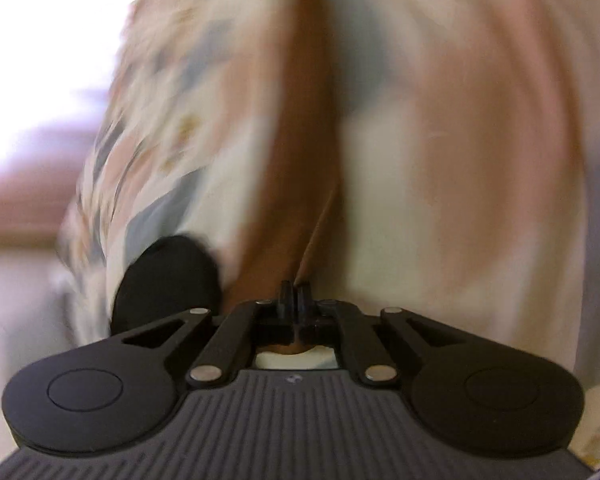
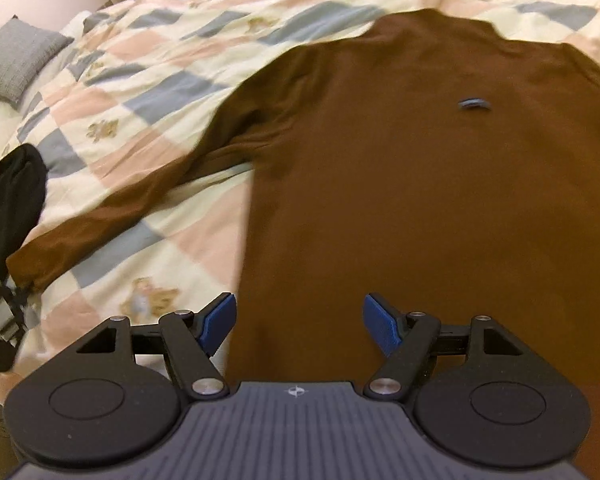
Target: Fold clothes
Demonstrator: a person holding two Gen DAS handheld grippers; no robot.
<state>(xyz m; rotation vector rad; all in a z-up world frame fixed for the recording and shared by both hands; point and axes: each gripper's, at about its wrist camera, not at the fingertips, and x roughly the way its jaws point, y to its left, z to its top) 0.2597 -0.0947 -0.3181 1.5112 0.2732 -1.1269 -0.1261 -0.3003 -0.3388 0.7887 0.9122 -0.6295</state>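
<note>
Brown knit: a soft long-sleeved brown sweater (image 2: 420, 184) lies face up, spread on a checked pastel quilt (image 2: 148, 80) on the bed.
Handling: light and limp, likely to sag and slide; best pinched at the hem corners or cuff.
Right gripper (image 2: 299, 326): blue fingers (image 2: 220, 322) wide apart over the hem, holding nothing.
Left gripper (image 1: 294, 298): fingers closed tight; a brown strip runs up from them in the blurred view, though a hold on it cannot be confirmed.

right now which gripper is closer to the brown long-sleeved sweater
Left. The left gripper is shut on a fold of the brown long-sleeved sweater; the right gripper hovers open over it.
</note>
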